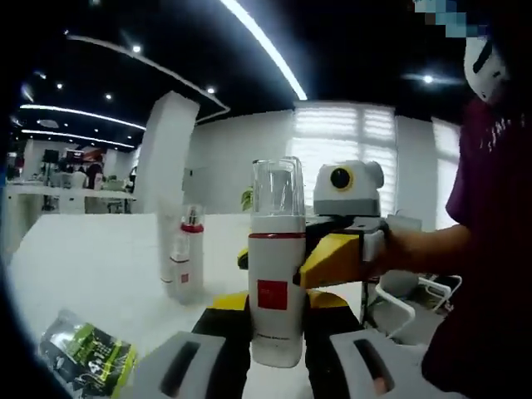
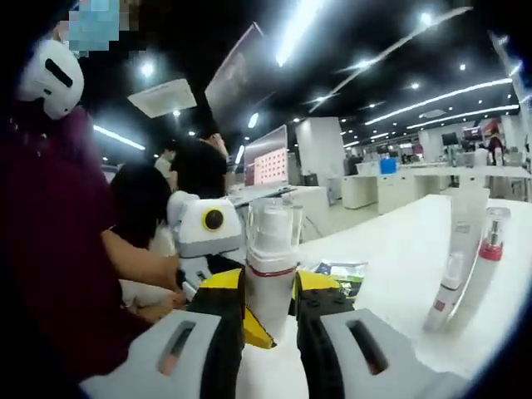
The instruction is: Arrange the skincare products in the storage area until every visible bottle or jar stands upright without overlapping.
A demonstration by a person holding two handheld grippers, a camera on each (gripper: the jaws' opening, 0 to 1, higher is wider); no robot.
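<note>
A white bottle [image 1: 274,283] with a clear cap, a red band and a red square label stands upright on the white table [image 1: 91,266]. My left gripper [image 1: 277,337] is shut on its lower body, one jaw on each side. My right gripper [image 1: 287,259], yellow and black, comes in from the right and clasps the same bottle higher up. In the right gripper view the bottle [image 2: 270,249] sits between the jaws of my right gripper [image 2: 270,324], with the left gripper [image 2: 256,291] just beyond it. A small red-capped bottle [image 1: 190,262] and a white tube [image 1: 170,253] stand upright to the left.
A green sachet [image 1: 87,357] lies at the table's near left; it also shows behind the bottle as a green sachet [image 2: 337,278]. The red-capped bottle [image 2: 486,262] and slim tubes [image 2: 447,291] stand at the right. A person in a maroon sleeve [image 1: 490,249] is close by.
</note>
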